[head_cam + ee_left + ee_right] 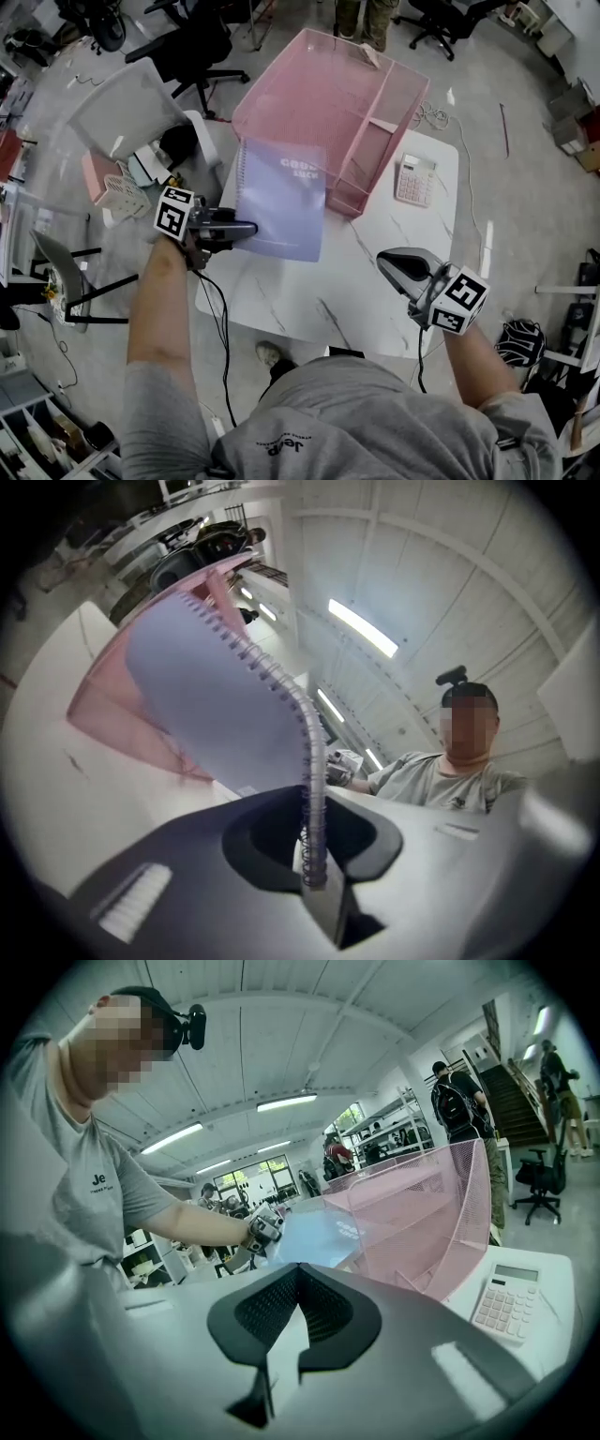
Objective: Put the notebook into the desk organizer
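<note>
A pale lilac spiral notebook hangs above the white table, its far edge reaching the near wall of the pink mesh desk organizer. My left gripper is shut on the notebook's near left corner, by the wire spiral. In the left gripper view the notebook rises from the jaws toward the pink organizer. My right gripper is shut and holds nothing, low over the table's near right part. The right gripper view shows the organizer and notebook ahead.
A white calculator lies on the table right of the organizer. Left of the table stand a clear bin, small boxes and a chair. Office chairs and people stand further back. Cables hang from both grippers.
</note>
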{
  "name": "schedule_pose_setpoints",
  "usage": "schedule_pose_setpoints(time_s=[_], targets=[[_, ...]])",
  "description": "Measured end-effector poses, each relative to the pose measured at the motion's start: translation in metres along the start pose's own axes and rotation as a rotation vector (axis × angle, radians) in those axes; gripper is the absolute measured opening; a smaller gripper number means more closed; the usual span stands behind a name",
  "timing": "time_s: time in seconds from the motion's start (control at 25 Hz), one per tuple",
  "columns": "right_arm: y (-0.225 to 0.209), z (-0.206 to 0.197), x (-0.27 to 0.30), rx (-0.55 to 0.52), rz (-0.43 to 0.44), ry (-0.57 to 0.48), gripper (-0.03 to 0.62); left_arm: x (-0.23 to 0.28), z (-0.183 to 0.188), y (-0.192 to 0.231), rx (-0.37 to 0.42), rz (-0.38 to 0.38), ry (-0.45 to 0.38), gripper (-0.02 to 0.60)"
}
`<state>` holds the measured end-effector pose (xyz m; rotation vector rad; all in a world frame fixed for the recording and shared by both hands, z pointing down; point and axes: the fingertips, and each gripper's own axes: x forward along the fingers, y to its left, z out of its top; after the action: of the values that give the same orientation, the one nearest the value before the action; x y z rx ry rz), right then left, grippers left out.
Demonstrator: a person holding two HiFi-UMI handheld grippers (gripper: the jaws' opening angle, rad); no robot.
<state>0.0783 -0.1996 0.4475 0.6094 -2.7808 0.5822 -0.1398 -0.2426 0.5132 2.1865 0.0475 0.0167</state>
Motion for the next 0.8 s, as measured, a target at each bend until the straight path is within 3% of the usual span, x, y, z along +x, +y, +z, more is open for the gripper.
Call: schedule_pose_setpoints(time_s=[0.12, 0.28, 0.48, 0.72, 0.8], targets=[[-0.003, -0.001, 0.001, 0.009, -0.002, -0.001, 0.000, -0.003, 0.001, 0.022, -0.094, 0.040, -0.045, 0.095], [-0.007, -0.003, 0.000, 0.023, -0.012, 0.002, 0.000, -0.003, 0.000, 0.038, -0.115, 0.115, -0.034, 0.091], [-0.013, -0.006, 0.004, 0.033, -0.016, 0.005, 0.000, 0.001, -0.001, 0.029, -0.099, 0.070, 0.007, 0.091], [-0.011, -0.006, 0.005, 0.035, -0.011, 0.011, 0.000, 0.022, -0.023, -0.015, -0.063, -0.072, 0.148, 0.091], [-0.011, -0.005, 0.004, 0.035, -0.008, 0.013, 0.000, 0.024, -0.026, -0.020, -0.054, -0.064, 0.171, 0.091]])
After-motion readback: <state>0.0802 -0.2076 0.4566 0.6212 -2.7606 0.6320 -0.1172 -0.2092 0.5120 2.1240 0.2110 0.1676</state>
